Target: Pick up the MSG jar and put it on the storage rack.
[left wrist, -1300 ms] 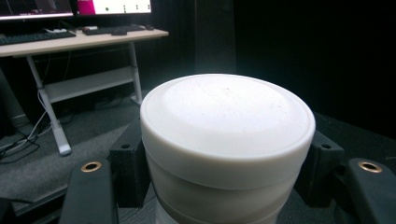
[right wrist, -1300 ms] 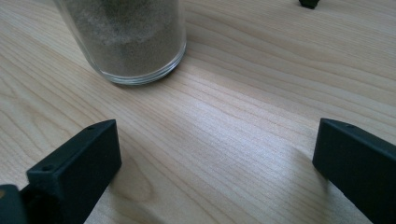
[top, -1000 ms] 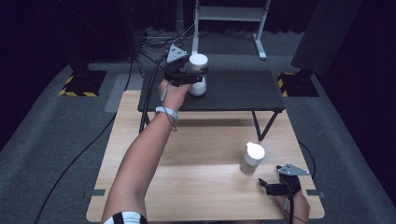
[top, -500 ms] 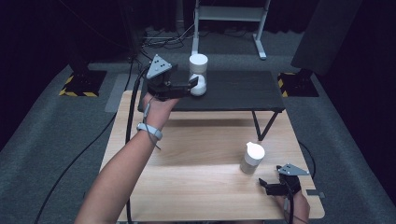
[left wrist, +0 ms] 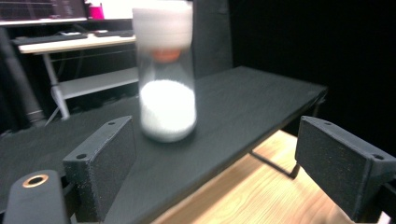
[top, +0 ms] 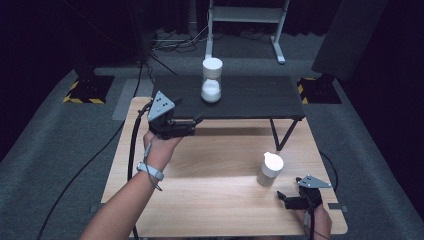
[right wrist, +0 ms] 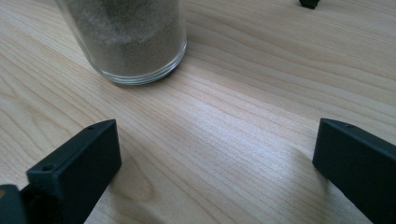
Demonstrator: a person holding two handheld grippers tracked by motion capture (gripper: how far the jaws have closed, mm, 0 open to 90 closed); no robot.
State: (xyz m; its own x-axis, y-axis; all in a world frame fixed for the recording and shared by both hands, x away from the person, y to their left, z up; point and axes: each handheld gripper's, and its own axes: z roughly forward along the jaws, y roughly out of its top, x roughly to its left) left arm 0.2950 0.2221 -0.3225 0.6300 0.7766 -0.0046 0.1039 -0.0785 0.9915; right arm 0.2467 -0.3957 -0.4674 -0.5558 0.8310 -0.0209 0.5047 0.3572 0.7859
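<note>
Since the earlier frames our left tool (top: pixel 192 124) had come back from the jar on the shelf (top: pixel 212 80) – it was closed around that jar a second before, and now hung over the near left part of the wooden table (top: pixel 200 200), its jaws spread apart with nothing between them. From the high view the jar on the shelf stood upright near the middle of the black shelf (top: pixel 250 97), well apart from the tool. We saw it as a clear glass cylinder with a white lid, its lower half filled with white powder. In the left gripper view the same jar (left wrist: pixel 166 79) looked blurred; a small orange patch showed just under its lid, and we could not tell what that was. It stood on the black shelf (left wrist: pixel 243 107) beyond the two black jaws, touched by neither.

Our right tool (top: pixel 295 197) had kept its place at the near right corner of the table, jaws wide apart and empty – the wood grain showed bare between them in the right gripper view. Just ahead of it stood a second jar (top: pixel 270 169), also upright, glass with a white lid, near the tool but not touching it. In the right gripper view that second jar (right wrist: pixel 126 37) showed its round clear base resting flat on the table (right wrist: pixel 233 130), packed with pale, grainy sand-like powder, to the left of the gap between the jaws.
</note>
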